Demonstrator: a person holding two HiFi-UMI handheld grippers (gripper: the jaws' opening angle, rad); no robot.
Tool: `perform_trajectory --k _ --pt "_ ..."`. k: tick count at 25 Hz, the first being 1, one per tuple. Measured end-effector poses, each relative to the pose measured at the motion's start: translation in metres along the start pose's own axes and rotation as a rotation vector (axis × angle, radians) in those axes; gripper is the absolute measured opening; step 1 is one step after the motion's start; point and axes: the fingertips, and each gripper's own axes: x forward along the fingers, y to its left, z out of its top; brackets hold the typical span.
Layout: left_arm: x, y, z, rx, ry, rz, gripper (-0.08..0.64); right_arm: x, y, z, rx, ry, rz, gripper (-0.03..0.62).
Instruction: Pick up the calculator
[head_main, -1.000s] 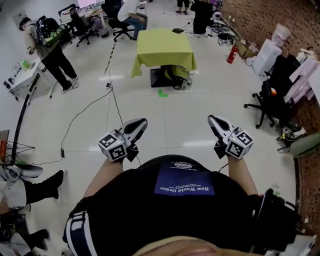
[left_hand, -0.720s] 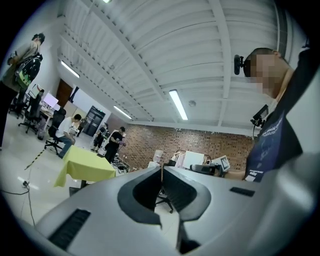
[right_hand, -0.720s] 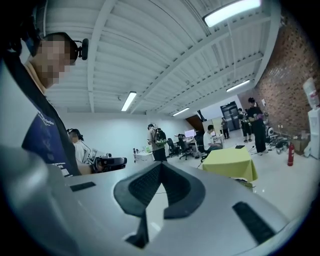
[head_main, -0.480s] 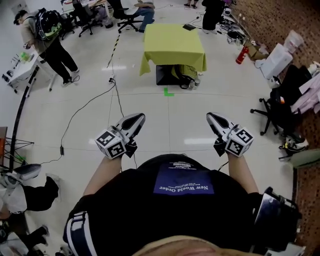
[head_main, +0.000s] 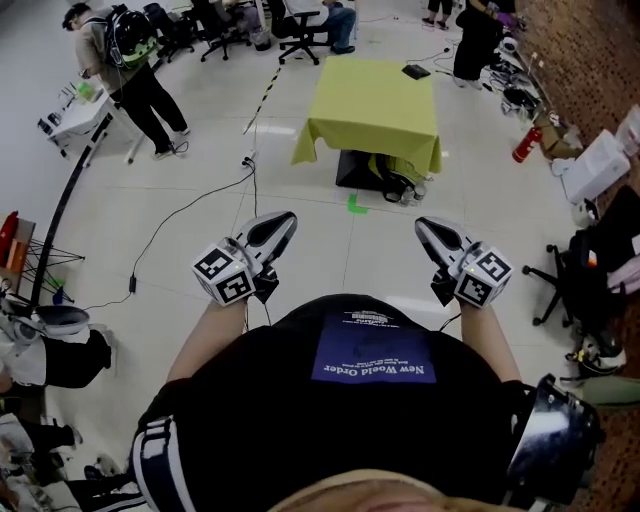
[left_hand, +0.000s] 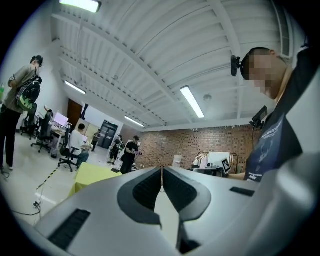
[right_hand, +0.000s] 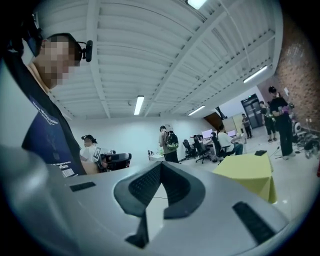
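1. Nearest the camera, a person in a black shirt (head_main: 340, 410) holds two tools out level, well short of the table (head_main: 375, 110).
2. The left gripper (head_main: 287, 216) has its jaws pressed together with nothing between them. The right gripper (head_main: 421, 222) is likewise closed and empty.
3. A green tape mark (head_main: 357, 205) lies on the floor just in front of the table.
4. The table wears a yellow-green cloth, with a black box (head_main: 362, 168) beneath it.
5. The calculator (head_main: 416, 72) lies flat near the table's far right corner, well apart from both grippers.
6. A person with a backpack (head_main: 132, 55) stands left of the table. A red fire extinguisher (head_main: 527, 143) stands to its right.
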Motion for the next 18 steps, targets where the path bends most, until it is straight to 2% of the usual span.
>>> perform_trajectory --k 5,11,18 --pt "0.074 0.010 0.002 -0.009 0.010 0.016 0.000 -0.002 -0.077 0.028 -0.018 -0.016 0.024 -0.015" --pt "0.120 0.031 -0.007 -0.027 0.050 0.008 0.000 -0.003 -0.131 0.034 -0.008 -0.029 -0.005 -0.015" --pt "0.172 0.086 -0.005 -0.045 0.055 -0.069 0.000 0.024 -0.183 0.039 -0.003 -0.021 -0.076 -0.015"
